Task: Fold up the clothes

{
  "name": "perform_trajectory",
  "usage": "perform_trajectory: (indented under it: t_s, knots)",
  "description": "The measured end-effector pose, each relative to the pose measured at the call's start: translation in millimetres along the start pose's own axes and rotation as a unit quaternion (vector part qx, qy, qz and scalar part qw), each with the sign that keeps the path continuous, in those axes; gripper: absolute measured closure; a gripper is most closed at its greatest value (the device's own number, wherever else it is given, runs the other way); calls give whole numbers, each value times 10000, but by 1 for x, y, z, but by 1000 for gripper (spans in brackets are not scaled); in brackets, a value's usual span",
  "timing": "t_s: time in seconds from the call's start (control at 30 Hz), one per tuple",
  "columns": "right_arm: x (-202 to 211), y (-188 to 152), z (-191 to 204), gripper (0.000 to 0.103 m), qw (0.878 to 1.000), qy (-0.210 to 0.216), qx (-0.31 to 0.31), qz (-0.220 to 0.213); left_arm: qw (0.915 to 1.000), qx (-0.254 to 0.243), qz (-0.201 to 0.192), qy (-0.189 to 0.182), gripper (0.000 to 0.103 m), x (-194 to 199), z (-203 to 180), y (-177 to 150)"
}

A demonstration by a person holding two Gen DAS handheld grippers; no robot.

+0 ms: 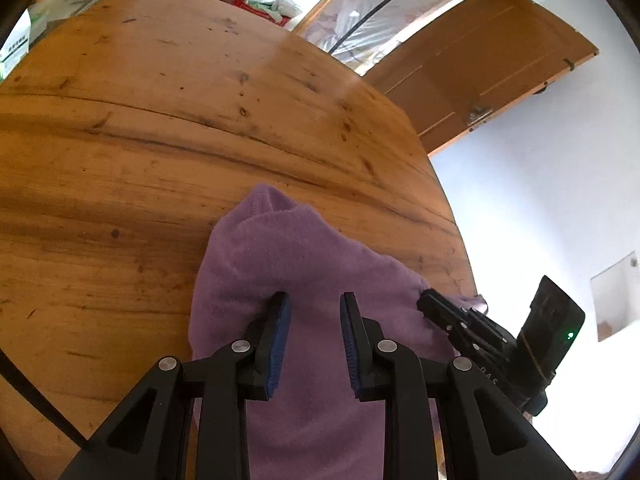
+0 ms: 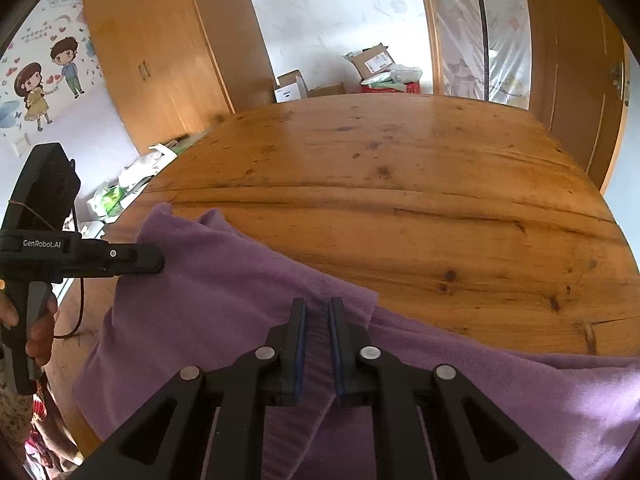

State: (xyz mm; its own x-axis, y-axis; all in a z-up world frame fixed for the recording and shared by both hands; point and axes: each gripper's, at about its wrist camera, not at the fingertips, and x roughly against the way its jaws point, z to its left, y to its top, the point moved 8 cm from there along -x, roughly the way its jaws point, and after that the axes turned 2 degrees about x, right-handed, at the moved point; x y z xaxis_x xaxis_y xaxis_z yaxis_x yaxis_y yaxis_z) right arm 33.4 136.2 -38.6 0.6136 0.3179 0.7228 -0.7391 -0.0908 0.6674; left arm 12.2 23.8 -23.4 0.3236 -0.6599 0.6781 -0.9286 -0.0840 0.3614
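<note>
The purple garment [image 2: 224, 300] lies on the wooden desk [image 2: 400, 200], at the near edge. In the right wrist view its long axis runs across the desk from the far-left corner toward the near right, where the cloth leaves the frame. The far-left end forms a bunched point directed at the far side of the desk. In the left wrist view the garment [image 1: 296, 264] narrows to a rounded, folded tip pointing away from the camera.

Left hand-held gripper [image 1: 315, 300]: fingers apart, positioned over the cloth, nothing clamped between the blue pads. In the right wrist view this unit [image 2: 136, 258] sits at the garment's left edge, with a hand [image 2: 40, 332] wrapped around its grip.

Right hand-held gripper [image 2: 316, 308]: fingers drawn close together with a raised ridge of the purple fabric pinched between them. In the left wrist view its tip [image 1: 430, 300] meets the garment's right edge.

The desk surface is varnished, knotted wood with a long crack along the grain. Behind it stand a wooden wardrobe [image 2: 160, 52], cardboard boxes [image 2: 372, 60] on the floor, a wooden door [image 1: 480, 68], and a cartoon wall sticker [image 2: 44, 80].
</note>
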Motion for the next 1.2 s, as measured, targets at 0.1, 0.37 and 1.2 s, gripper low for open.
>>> perform_trajectory:
  t_s: [0.1,0.37,1.2]
  knots:
    - [-4,1,-3,93,10000,37,-75,4,9999,-77,91,76,78,-5,2,0]
    - [24,1,12,93,9996,30,114,-243,9998,122,-49,-172,77,7,6,-2]
    - [51,-62,40,93,9989,104,214,-402,9987,427,-247,-129,77,36,23,-23]
